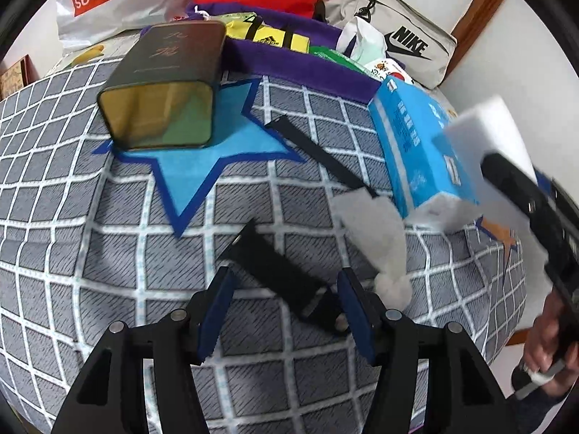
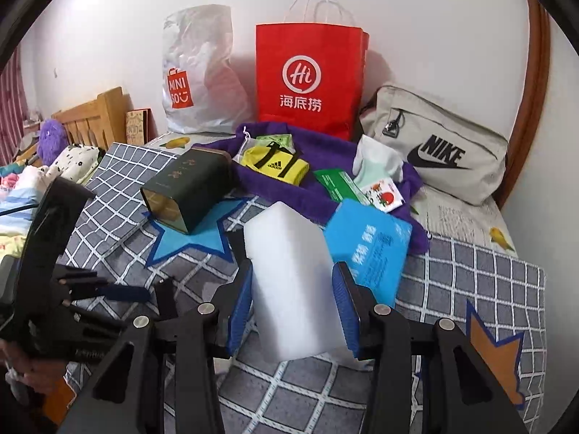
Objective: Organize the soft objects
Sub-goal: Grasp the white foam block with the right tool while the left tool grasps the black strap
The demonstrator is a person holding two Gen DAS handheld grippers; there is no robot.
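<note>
Grey checked bedding [image 1: 108, 224] fills the left wrist view, with a dark green open-ended tin box [image 1: 163, 90] lying on its side on a blue star patch; we take that tin as our landmark. Nearer the camera than the tin, our left gripper [image 1: 286, 307] hangs with its blue-padded jaws spread wide, gripping nothing, a flat black strap piece [image 1: 282, 275] lying on the bedding between them. Right of that strap lies a white fluffy wad [image 1: 376, 231]. Far right of the tin, a white foam block [image 1: 492, 137] is held up in front of a blue tissue pack [image 1: 409, 148].

From the right wrist view, the same tin box [image 2: 184, 188] sits left of centre, with a purple fleece cloth [image 2: 318, 166] just beyond it to the right. Our right gripper [image 2: 293, 311] is clamped on the white foam block [image 2: 289, 278], lifted off the bedding, right of the tin and nearer us.

We judge the block is mid-carry. Next we would need to bring it over its place, perhaps the tin's open mouth, and ease the jaws apart; the left gripper seems set to close on the strap.
</note>
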